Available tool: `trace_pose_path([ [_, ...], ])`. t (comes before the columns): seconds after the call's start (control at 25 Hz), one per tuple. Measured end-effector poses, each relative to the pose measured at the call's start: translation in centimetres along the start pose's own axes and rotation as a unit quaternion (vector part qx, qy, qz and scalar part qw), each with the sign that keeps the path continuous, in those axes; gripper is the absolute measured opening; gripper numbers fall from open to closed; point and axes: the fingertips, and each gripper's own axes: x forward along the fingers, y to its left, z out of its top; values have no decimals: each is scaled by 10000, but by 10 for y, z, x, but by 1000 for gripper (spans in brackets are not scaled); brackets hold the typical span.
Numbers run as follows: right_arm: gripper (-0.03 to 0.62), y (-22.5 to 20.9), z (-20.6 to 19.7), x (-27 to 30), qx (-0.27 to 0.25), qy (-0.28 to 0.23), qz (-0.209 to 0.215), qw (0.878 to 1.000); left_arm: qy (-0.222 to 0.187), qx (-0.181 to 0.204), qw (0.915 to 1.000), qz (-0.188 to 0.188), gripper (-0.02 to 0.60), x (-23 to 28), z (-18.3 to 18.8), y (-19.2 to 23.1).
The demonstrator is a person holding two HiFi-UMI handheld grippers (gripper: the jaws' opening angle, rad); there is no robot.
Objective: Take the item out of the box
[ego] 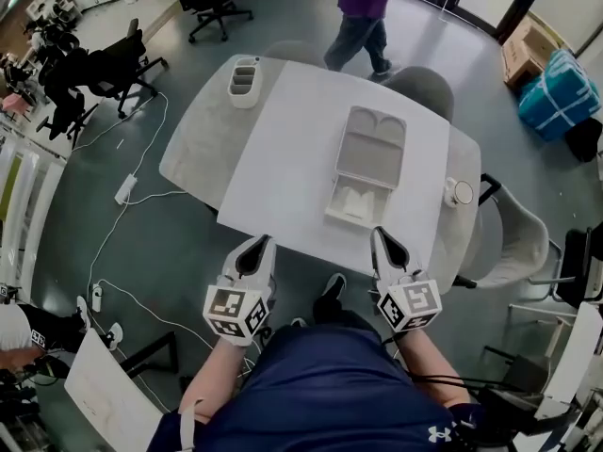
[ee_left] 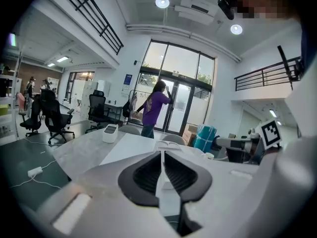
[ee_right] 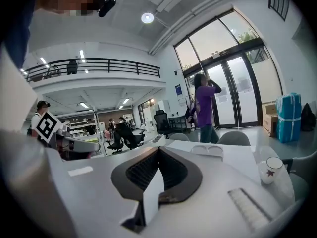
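1. In the head view, we hold both hands low at the near edge of the table point(ego: 193, 149), forearms reaching forward from the body. The left tongs point(ego: 261, 243) and right tongs point(ego: 380, 234) point ahead.
2. The box point(ego: 371, 147) lies open ahead of the right tongs, well apart from both pairs. It is pale, rectangular and smooth, with rounded moulded hollows in its lid. The item point(ego: 350, 199), white and rounded, sits in the tray half nearer the tongs.
3. In the left gripper view, we see the left tongs together with nothing between them: dark ribbed pads in a smooth white shell. The box edge shows just beyond the tips.
4. In the right gripper view, the right tongs are likewise together and empty. The box lid lies ahead and slightly right, and a small white cup point(ee_right: 270, 170) stands further right.
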Motion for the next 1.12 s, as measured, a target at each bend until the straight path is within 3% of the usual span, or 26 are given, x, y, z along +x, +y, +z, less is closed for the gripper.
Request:
trace_pose_path([
  [0.36, 2, -52, 20, 25, -38, 14, -89, 10000, -48, 613, 9979, -227, 23, 57, 35, -18],
  [0.76, 2, -99, 15, 24, 24, 191, -965, 9951, 366, 1030, 9883, -1066, 23, 125, 49, -30],
  [0.92, 2, -111, 14, 20, 142, 190, -1415, 9897, 653, 1341, 9752, -1637, 23, 154, 44, -41],
  [1.12, 2, -121, 10, 6, 375, 117, -1959, 9798, 1050, 1955, 9480, -2279, 23, 188, 23, -60],
])
